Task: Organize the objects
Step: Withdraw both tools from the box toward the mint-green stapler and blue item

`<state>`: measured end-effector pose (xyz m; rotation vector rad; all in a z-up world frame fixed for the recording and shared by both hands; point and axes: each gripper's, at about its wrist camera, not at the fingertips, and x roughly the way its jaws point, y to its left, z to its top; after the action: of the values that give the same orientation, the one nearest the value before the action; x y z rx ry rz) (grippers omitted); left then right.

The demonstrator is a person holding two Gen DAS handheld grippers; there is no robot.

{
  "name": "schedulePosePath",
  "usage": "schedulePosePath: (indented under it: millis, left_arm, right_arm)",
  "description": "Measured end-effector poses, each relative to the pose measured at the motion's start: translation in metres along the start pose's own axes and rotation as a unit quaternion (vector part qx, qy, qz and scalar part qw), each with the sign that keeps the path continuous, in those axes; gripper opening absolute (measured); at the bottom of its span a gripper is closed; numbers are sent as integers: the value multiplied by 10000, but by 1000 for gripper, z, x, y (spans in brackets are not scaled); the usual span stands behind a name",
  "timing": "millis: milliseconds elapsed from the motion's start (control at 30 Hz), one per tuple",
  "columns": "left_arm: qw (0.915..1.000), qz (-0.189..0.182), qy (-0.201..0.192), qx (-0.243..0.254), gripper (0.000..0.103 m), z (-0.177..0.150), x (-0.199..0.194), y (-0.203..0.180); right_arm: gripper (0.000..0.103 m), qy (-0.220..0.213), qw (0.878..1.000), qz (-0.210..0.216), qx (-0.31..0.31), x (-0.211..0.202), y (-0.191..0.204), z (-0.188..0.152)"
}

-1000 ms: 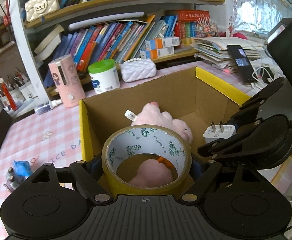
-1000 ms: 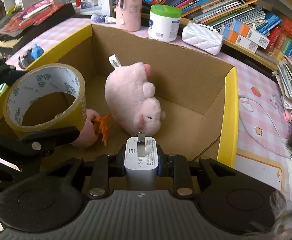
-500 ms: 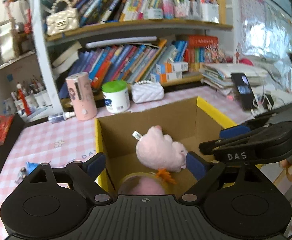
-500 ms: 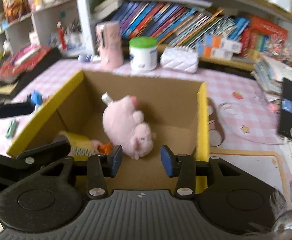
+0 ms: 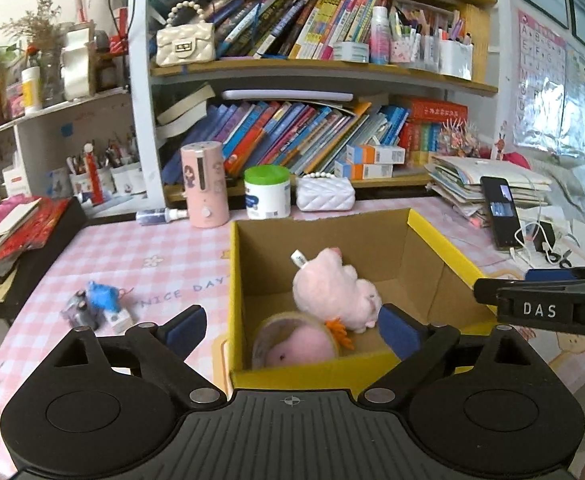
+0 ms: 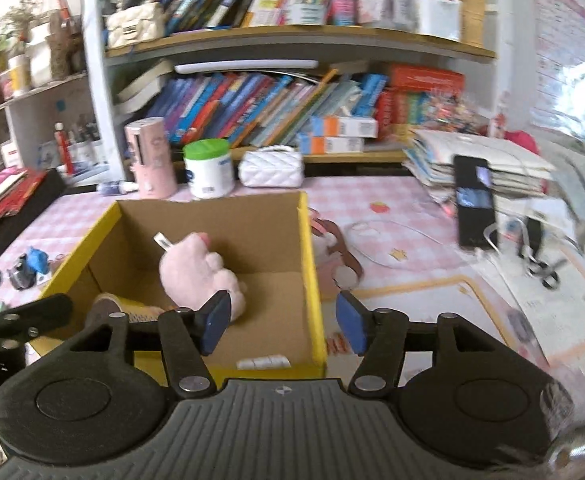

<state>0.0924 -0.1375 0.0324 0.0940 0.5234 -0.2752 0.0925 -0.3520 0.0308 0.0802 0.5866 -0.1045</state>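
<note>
A cardboard box with yellow rims (image 5: 236,280) (image 6: 312,264) stands on the pink checked table. Inside lie a pink plush toy (image 5: 332,292) (image 6: 196,272), a roll of tape (image 5: 292,344) (image 6: 128,308) around a second pink plush, and a white charger (image 6: 264,361) at the near wall. My left gripper (image 5: 292,330) is open and empty above the box's near rim. My right gripper (image 6: 282,324) is open and empty over the box's near right corner.
A small blue toy and batteries (image 5: 92,304) lie left of the box. A pink cylinder (image 5: 204,184), a green-lidded jar (image 5: 266,192) and a white purse (image 5: 324,196) stand behind it. A phone (image 5: 500,212) and cables lie right. Bookshelves fill the back.
Both grippers opened: the left let go of the tape roll, the right let go of the charger, both now in the box. Both grippers rose and drew back from the box.
</note>
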Motion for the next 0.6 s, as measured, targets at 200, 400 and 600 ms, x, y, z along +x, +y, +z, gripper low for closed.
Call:
schedulePosePath:
  millis: [200, 400, 600]
  left_arm:
    - [9998, -71, 140, 91, 95, -25, -22, 5]
    - [9990, -110, 438, 52, 95, -48, -42, 19]
    - [9975, -122, 691, 54, 95, -68, -58, 33]
  right_arm:
    - [62, 105, 9992, -291, 259, -23, 7, -24]
    - [64, 392, 9980, -422, 250, -46, 29, -57]
    - [68, 629, 9968, -439, 241, -64, 52, -83]
